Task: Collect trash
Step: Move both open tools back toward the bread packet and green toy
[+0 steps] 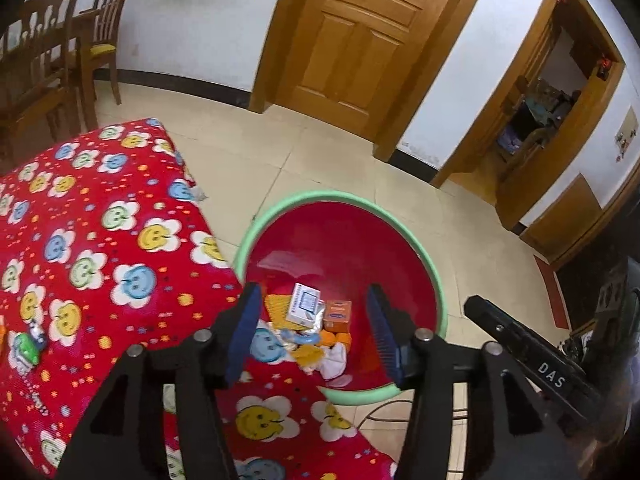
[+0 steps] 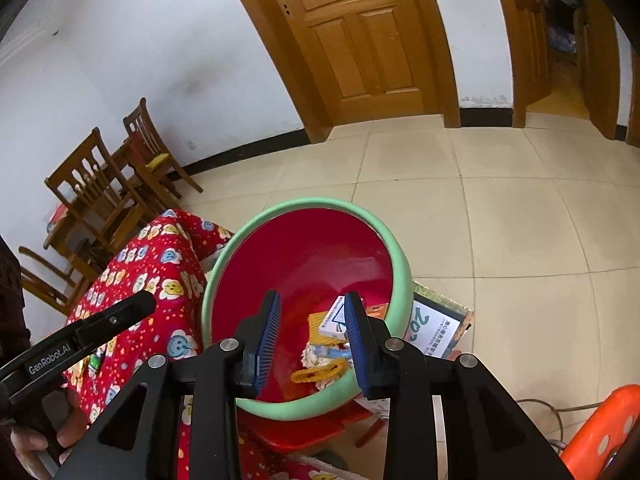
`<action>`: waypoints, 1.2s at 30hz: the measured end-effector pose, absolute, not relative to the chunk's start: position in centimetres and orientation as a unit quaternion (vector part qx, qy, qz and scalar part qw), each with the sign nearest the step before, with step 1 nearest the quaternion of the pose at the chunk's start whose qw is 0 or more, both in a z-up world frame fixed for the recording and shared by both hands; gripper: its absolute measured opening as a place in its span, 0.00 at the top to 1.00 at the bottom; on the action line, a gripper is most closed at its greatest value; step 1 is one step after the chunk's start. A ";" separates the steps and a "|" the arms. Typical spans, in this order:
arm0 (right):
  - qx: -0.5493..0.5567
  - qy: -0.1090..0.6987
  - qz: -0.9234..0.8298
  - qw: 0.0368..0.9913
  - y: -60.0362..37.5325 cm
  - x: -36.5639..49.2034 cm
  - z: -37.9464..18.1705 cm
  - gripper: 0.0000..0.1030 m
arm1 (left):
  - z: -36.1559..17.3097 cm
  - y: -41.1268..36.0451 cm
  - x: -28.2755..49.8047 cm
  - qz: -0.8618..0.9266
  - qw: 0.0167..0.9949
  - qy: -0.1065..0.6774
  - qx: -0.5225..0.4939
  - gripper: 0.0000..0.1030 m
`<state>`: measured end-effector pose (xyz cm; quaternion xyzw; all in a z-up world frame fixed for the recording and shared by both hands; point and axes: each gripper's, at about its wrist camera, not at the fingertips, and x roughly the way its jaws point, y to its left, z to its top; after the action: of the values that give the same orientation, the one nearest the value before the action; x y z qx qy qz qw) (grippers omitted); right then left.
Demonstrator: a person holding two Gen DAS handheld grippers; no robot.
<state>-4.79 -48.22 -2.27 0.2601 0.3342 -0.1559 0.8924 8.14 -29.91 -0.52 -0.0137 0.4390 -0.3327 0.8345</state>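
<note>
**Both grippers empty above the basin; one wrapper left on the cloth**

The trash pile (image 1: 310, 330) — a white carton, an orange box, yellow scraps and crumpled tissue — lies in the bottom of the red basin (image 1: 404, 226), straight ahead of and below the left gripper (image 1: 314, 334), whose jaws stand wide with nothing between them. The right gripper (image 2: 312, 338) hovers over the same bowl, jaws moderately apart, also empty. Far to the left gripper's left, a small green wrapper (image 1: 27, 350) rests on the flowered tablecloth (image 1: 120, 216). It looks light, thin and crushable; a pinch across its narrow middle should hold. The table edge sits close beside the basin's green rim, with open tile floor beyond.
</note>
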 end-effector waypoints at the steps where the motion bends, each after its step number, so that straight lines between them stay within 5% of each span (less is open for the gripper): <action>1: 0.261 0.333 -0.154 0.893 -48.0 -4.9 -2.2 0.67 | -0.5 -29.6 8.2 -0.328 0.837 0.437 -0.014 0.42; 6: 0.262 0.328 -0.140 0.897 -46.5 -5.0 -1.5 0.54 | -0.1 -27.3 8.3 -0.296 0.853 0.430 -0.014 0.36; 36: 0.232 0.338 -0.049 0.911 -36.6 -2.5 -0.1 0.46 | 1.6 -11.7 8.2 -0.160 0.896 0.410 -0.060 0.34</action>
<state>-2.49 -36.58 -0.07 0.2324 0.3381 -0.0489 0.9106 8.21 -11.66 1.65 -0.0596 0.4097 -0.1604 0.8960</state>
